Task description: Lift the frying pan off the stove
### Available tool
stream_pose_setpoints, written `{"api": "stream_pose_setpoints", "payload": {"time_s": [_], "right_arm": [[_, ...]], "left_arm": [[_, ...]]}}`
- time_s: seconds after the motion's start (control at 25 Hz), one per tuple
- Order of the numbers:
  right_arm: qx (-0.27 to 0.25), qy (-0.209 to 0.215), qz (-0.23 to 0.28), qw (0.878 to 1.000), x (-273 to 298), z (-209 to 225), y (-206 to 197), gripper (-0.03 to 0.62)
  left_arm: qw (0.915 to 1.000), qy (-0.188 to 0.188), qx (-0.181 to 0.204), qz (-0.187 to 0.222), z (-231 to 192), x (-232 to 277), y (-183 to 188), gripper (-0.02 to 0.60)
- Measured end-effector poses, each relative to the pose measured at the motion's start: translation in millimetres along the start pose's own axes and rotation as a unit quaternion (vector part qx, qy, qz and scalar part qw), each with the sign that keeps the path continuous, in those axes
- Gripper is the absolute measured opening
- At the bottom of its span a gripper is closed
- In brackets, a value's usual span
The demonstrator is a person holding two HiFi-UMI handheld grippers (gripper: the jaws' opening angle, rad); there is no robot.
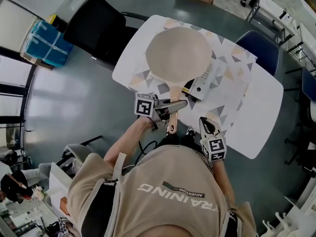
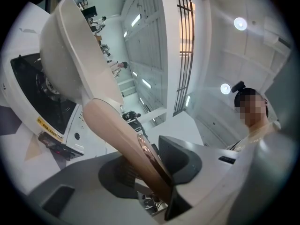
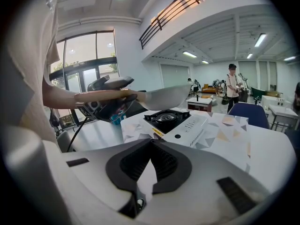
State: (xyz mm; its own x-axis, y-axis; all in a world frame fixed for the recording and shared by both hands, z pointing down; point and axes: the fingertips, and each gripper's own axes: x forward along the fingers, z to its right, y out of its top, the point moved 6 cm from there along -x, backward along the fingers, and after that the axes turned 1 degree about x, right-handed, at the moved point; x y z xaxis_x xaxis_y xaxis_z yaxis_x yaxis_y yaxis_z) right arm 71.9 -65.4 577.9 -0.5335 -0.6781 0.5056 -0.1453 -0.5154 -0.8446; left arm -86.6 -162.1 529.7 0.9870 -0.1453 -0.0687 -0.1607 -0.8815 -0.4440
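Above one stove (image 3: 176,121), one pan (image 1: 178,53), two tools (image 1: 173,106) (image 1: 205,125)

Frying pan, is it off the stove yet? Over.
Left gripper shut on frying pan handle. Pan airborne above stove. Right gripper shut, empty. Nothing blocking.

On my head view the frying pan (image 1: 178,53) hides most of the stove (image 1: 201,83), and in the left gripper view the end of its handle (image 2: 123,135) is buried between the left tongs (image 2: 152,167).
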Motion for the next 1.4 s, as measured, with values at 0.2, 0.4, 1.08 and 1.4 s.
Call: {"api": "stream_pose_setpoints", "payload": {"time_s": [0.2, 0.4, 1.08, 1.4], "right_arm": [[0.002, 0.003, 0.001, 1.000, -2, 6, -3, 0.003], [0.006, 0.004, 0.005, 1.000, -3, 10, -2, 0.003], [0.009, 0.010, 0.028, 1.000, -11, 18, 9, 0.002], [0.015, 0.015, 0.065, 0.998, -18, 19, 32, 0.002]], "left_arm": [[0.9999, 0.006, 0.011, -0.002, 7, 3, 5, 0.132], [0.9998, 0.010, 0.014, -0.003, 11, 2, 9, 0.132], [0.9999, 0.015, 0.005, 0.002, 12, 4, 1, 0.133], [0.9998, 0.018, 0.012, -0.002, 14, 2, -4, 0.133]]}}
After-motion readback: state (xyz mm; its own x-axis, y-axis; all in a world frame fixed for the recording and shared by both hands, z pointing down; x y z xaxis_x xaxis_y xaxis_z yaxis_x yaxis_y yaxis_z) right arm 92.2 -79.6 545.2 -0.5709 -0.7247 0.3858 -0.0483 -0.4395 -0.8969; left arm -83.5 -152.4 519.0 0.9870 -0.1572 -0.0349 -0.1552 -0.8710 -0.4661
